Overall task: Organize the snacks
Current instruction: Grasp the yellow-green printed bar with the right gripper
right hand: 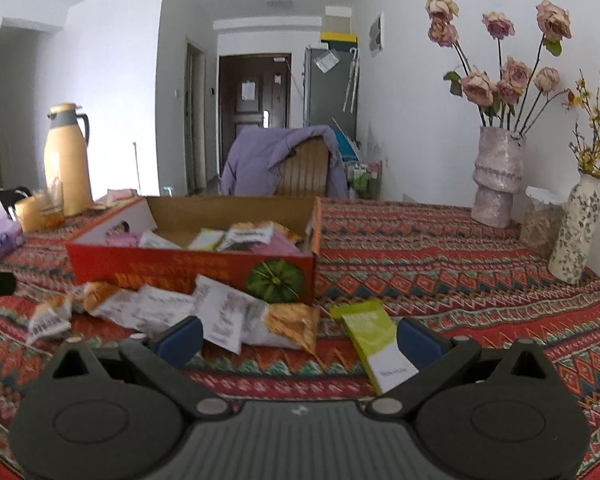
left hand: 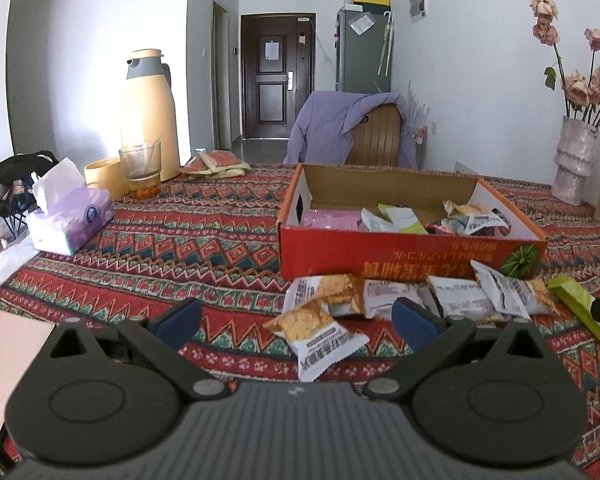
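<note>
A red cardboard box (left hand: pixel 380 250) (right hand: pixel 180 268) with a pumpkin print stands on the patterned tablecloth and holds several snack packets (left hand: pixel 468 216) (right hand: pixel 244 236). In front of it lie several loose white-and-orange snack packets (left hand: pixel 320 328) (right hand: pixel 228 316) and a green packet (left hand: pixel 580 312) (right hand: pixel 374 340). My left gripper (left hand: pixel 296 322) is open just above the cloth, with the nearest white-and-orange packet between its blue fingers (left hand: pixel 178 320). My right gripper (right hand: pixel 298 340) is open too, low over the cloth, the green packet lying by its right finger (right hand: pixel 418 342).
At the left stand a tissue box (left hand: pixel 72 220), a glass (left hand: pixel 140 168), a small yellow cup (left hand: pixel 106 176) and a yellow thermos (left hand: pixel 150 112). Two vases with flowers (right hand: pixel 498 176) (right hand: pixel 576 232) stand at the right. A chair with a purple garment (left hand: pixel 352 128) is behind the table.
</note>
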